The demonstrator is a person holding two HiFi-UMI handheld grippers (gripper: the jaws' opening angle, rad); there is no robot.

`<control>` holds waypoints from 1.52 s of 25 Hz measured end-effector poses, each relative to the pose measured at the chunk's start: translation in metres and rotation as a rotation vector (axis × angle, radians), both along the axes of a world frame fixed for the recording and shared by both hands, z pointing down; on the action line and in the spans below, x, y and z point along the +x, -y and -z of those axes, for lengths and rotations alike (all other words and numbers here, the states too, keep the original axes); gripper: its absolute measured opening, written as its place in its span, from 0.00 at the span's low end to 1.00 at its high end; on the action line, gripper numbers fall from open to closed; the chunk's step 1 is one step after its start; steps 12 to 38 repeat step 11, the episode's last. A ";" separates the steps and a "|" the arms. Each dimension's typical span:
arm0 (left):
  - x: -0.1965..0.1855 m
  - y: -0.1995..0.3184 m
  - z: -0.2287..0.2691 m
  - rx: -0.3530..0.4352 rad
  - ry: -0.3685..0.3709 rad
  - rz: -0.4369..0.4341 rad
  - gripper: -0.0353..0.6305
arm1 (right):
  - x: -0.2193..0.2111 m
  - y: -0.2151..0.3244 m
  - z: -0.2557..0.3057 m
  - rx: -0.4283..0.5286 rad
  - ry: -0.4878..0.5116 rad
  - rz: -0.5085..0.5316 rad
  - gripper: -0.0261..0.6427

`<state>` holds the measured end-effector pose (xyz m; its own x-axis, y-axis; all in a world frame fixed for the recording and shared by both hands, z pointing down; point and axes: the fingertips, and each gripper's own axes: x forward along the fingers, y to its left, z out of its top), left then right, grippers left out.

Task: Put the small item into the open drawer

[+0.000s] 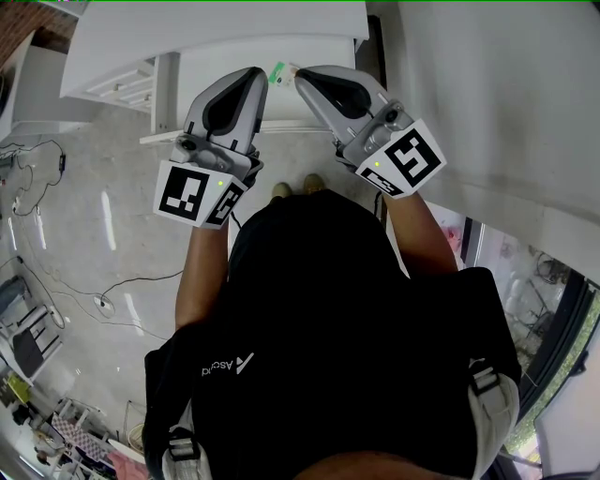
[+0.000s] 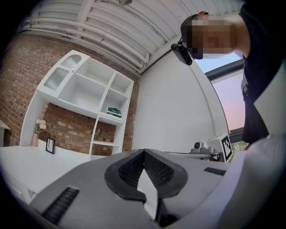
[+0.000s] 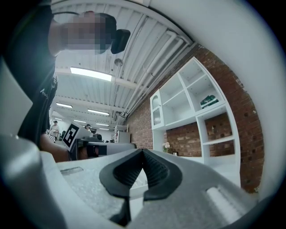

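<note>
In the head view both grippers are held up side by side in front of the person's chest, pointing away. My left gripper (image 1: 255,75) and my right gripper (image 1: 305,77) have their tips close together. A small green item (image 1: 277,72) shows between the two tips, lying on the white furniture top (image 1: 225,28) beyond them. It is not in either gripper. In the left gripper view the jaws of my left gripper (image 2: 143,152) meet at the tip with nothing between them. My right gripper (image 3: 143,150) stands the same way, shut and empty. A white drawer unit (image 1: 122,80) sits at the left.
A white wall (image 1: 487,84) rises to the right. Cables (image 1: 103,300) trail over the pale floor at the left. Both gripper views look up at a white shelf unit (image 2: 87,91) on a brick wall, with a green object (image 3: 209,101) on one shelf.
</note>
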<state>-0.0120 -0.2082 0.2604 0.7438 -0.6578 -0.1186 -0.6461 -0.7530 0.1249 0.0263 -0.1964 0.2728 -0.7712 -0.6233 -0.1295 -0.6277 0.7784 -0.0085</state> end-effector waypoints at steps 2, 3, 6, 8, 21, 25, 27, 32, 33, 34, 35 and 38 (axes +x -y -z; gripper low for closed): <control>0.000 0.000 0.000 -0.001 0.000 0.001 0.05 | 0.002 0.001 0.000 -0.001 -0.001 -0.002 0.04; 0.000 0.001 0.000 -0.001 0.000 0.001 0.05 | 0.002 0.002 0.000 -0.002 -0.001 -0.004 0.04; -0.003 0.003 -0.001 -0.001 0.000 0.002 0.05 | 0.002 0.005 -0.002 -0.004 -0.003 -0.009 0.04; -0.004 0.005 -0.001 0.000 0.001 0.002 0.05 | 0.002 0.007 -0.003 -0.005 -0.006 -0.011 0.04; -0.004 0.007 -0.002 0.000 0.001 0.001 0.05 | 0.002 0.010 -0.004 -0.005 -0.008 -0.011 0.04; -0.004 0.007 -0.002 0.000 0.001 0.001 0.05 | 0.002 0.010 -0.004 -0.005 -0.008 -0.011 0.04; -0.004 0.007 -0.002 0.000 0.001 0.001 0.05 | 0.002 0.010 -0.004 -0.005 -0.008 -0.011 0.04; -0.004 0.007 -0.002 0.000 0.001 0.001 0.05 | 0.002 0.010 -0.004 -0.005 -0.008 -0.011 0.04; -0.004 0.007 -0.002 0.000 0.001 0.001 0.05 | 0.002 0.010 -0.004 -0.005 -0.008 -0.011 0.04; -0.004 0.007 -0.002 0.000 0.001 0.001 0.05 | 0.002 0.010 -0.004 -0.005 -0.008 -0.011 0.04; -0.004 0.007 -0.002 0.000 0.001 0.001 0.05 | 0.002 0.010 -0.004 -0.005 -0.008 -0.011 0.04; -0.004 0.007 -0.002 0.000 0.001 0.001 0.05 | 0.002 0.010 -0.004 -0.005 -0.008 -0.011 0.04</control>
